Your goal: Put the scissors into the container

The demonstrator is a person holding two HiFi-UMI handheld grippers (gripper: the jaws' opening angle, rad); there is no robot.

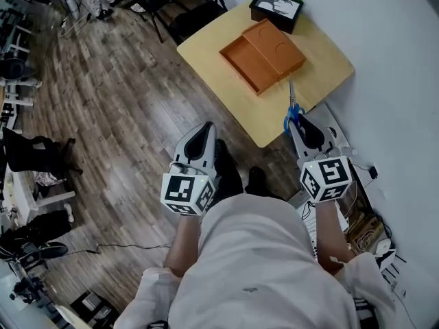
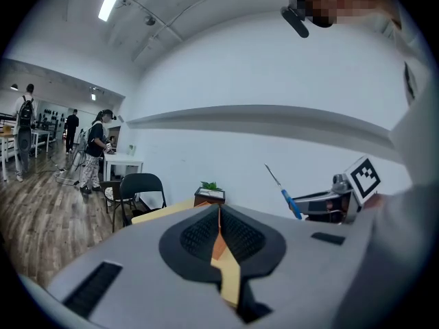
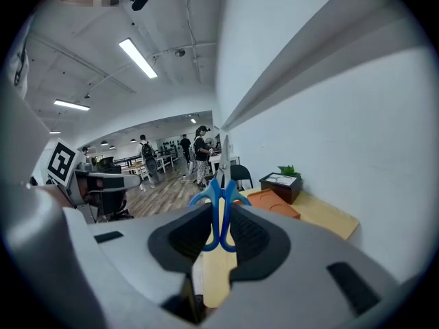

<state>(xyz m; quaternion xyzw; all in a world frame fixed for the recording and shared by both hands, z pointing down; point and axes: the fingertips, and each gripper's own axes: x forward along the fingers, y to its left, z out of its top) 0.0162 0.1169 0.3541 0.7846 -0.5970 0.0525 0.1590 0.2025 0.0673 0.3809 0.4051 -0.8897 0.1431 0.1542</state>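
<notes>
Fingers [image 3: 190,236] of my right gripper [image 3: 221,210] were clamped on the blue-handled steel scissors [image 3: 212,192]. Only the head view showed me the orange wooden container [image 1: 263,55] at 11 o'clock from them. My left gripper [image 2: 219,219] was pressed together, empty.

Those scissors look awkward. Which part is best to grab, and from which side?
Take the scissors by their blue handle loops, from the handle end, as the right hand-held gripper pinches them: the loops are broad and blunt, and the blades point away.

Wooden table [image 1: 329,67], potted plant [image 1: 276,9], black chair [image 1: 185,9]
</notes>
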